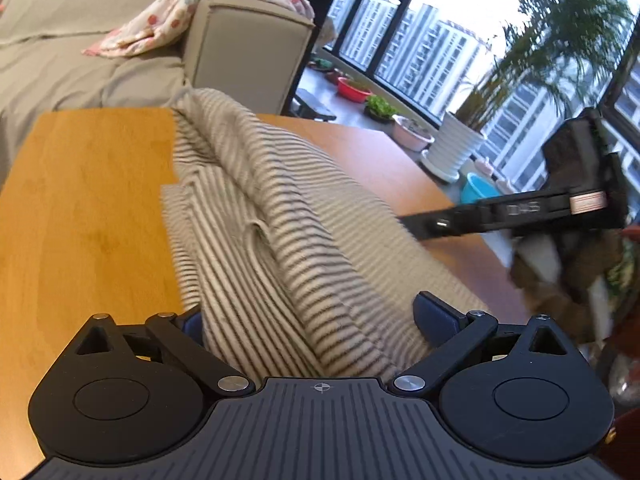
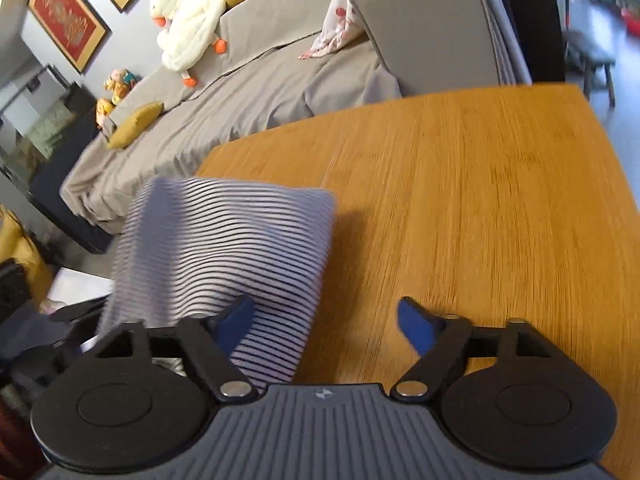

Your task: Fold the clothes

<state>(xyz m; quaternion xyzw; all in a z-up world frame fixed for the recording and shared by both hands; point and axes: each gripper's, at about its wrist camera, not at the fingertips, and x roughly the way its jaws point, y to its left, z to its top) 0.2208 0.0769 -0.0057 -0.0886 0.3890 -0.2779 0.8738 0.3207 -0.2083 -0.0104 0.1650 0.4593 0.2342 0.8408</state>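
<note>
A striped garment (image 1: 280, 216) with thin dark and pale stripes lies bunched on the wooden table (image 1: 88, 208). My left gripper (image 1: 308, 320) is open, its blue pads spread wide on either side of the cloth's near end. In the right wrist view the same striped garment (image 2: 224, 248) lies at the table's left edge. My right gripper (image 2: 326, 320) is open; its left pad overlaps the cloth's near edge and its right pad is over bare table (image 2: 480, 200). The right gripper's black body (image 1: 520, 212) shows at the right of the left wrist view.
A grey sofa (image 1: 80, 64) with a pink spotted blanket (image 1: 192, 12) stands beyond the table. Potted plants (image 1: 456, 144) and basins (image 1: 352, 88) line the window. A plush duck (image 2: 188, 28) and yellow cushion (image 2: 136, 124) lie on the sofa.
</note>
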